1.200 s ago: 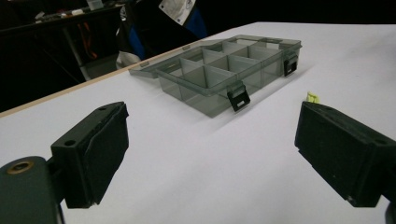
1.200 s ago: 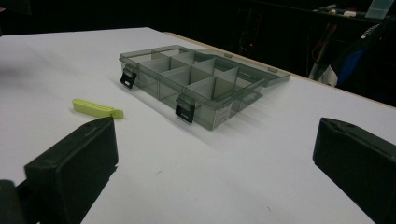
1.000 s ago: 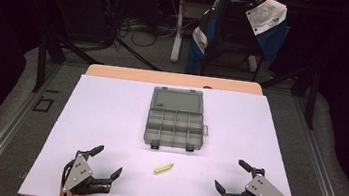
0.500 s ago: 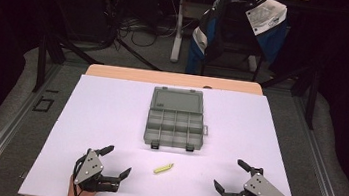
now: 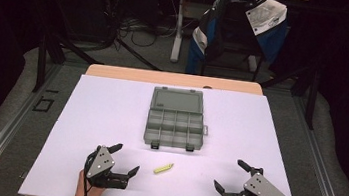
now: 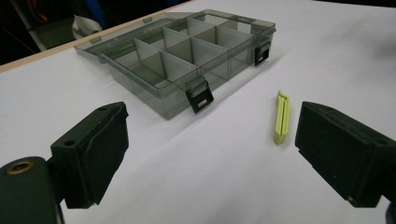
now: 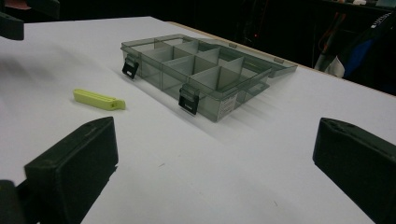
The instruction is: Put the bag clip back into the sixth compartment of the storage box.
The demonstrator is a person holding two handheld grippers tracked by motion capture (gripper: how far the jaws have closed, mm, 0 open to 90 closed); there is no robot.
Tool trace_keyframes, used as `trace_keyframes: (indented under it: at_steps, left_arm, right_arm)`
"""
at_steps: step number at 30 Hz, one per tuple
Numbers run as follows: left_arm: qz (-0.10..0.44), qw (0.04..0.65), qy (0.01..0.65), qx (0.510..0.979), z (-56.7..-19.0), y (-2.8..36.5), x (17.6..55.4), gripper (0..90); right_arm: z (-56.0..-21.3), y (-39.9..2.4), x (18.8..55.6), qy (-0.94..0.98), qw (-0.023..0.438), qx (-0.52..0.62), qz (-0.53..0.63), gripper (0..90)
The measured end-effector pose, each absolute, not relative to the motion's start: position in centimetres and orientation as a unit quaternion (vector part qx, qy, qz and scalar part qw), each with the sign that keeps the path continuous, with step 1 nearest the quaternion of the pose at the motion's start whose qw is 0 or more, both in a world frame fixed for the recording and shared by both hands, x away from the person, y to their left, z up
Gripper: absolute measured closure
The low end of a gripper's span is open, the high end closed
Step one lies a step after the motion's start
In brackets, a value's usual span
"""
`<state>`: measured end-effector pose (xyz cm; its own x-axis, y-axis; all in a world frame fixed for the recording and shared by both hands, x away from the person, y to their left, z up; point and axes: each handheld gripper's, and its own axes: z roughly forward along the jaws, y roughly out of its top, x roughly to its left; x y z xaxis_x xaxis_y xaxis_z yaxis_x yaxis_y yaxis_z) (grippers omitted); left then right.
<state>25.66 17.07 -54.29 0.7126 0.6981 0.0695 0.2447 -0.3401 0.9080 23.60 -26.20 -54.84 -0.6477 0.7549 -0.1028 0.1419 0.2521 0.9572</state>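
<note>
Two grippers wait with jaws spread wide and empty: left gripper (image 5: 121,164), right gripper (image 5: 232,179). Yellow-green clip (image 5: 163,168) lies on the desk (image 5: 268,135), six o'clock of the open compartment box (image 5: 176,123). Looks light, stiff, slick plastic; pinch across its narrow sides, mid-length.

Left gripper (image 5: 125,159) slid right along the near edge of the counter (image 5: 111,100), toward the yellow-green clip (image 5: 163,168), and turned to face it. Jaws were wide apart throughout.
</note>
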Motion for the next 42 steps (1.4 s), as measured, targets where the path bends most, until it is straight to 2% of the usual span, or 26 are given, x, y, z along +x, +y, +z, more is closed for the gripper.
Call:
trace_keyframes:
  at_steps: [42]
  left_arm:
    - [0.155,0.411,0.290,0.850,-54.2,10.7,28.7,9.4]
  right_arm:
    - [-55.0,-25.8,24.7,0.744,0.273,0.294,0.534,0.0]
